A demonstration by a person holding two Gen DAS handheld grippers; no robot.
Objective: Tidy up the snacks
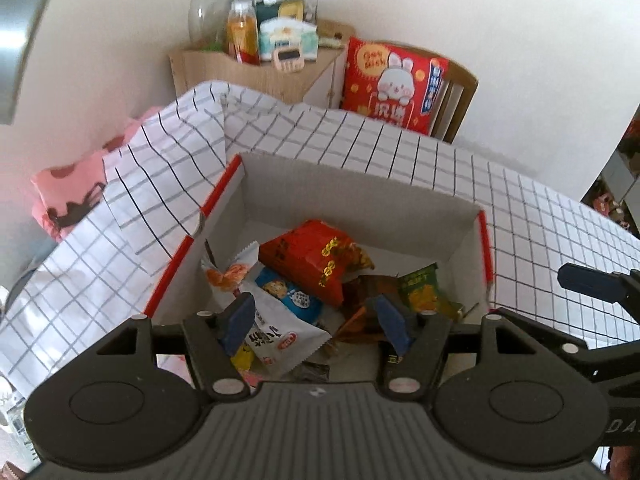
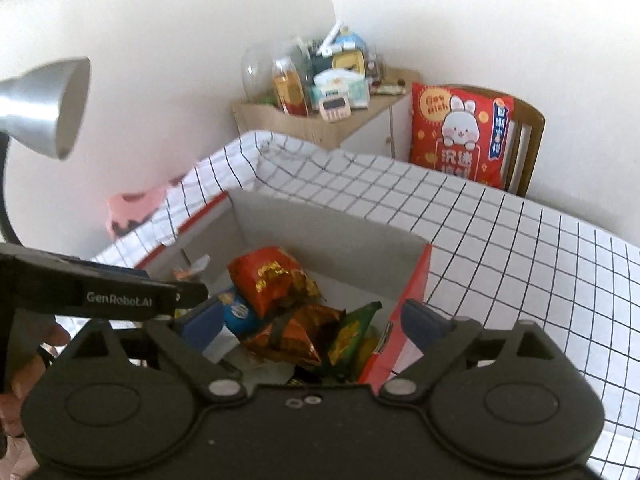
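Hovering over open cardboard box (image 1: pixel 360 196), both tools angled down into it, nothing gripped. Left gripper (image 1: pixel 316 324) part-spread, blue pads (image 1: pixel 239 322) clear of the packets below, nothing between the pads. Right gripper (image 2: pixel 316 322) spread wide, also empty; one pad inside the box, other pad over the box's red right wall, not touching as far as can be told. Box sitting on table under white grid-check cloth (image 1: pixel 400 148), red trim along left and right rims, cloth rucked up against the left rim. Snacks piled loose on box floor: red packet with gold print (image 1: pixel 308 260) at centre toward the far wall, orange-and-white packet (image 1: pixel 226 274) against the left wall, blue-and-white packet (image 1: pixel 288 300) just near-side of the red one, overlapping a white packet with red logo (image 1: pixel 280 342) at the near edge. Green packet (image 1: pixel 420 284) toward the right wall, crinkled brown-orange foil packet (image 2: pixel 296 332) between green and red, touching both. Small yellow item (image 1: pixel 243 356) at near-left, mostly hidden behind left pad, type not readable. Right tool's blue pad visible at right edge of left-wrist view, above the cloth. Beyond the table's far edge: wooden side cabinet (image 1: pixel 256 76) loaded with bottles and clutter, red rabbit-print bag (image 1: pixel 394 80) leaning on a wooden chair (image 1: pixel 460 96). Pink fabric (image 1: pixel 68 192) off the table's left edge. Grey lamp shade (image 2: pixel 52 104) at upper left in right-wrist view. Part of a hand (image 2: pixel 24 368) at lower left there, behind the left tool body.
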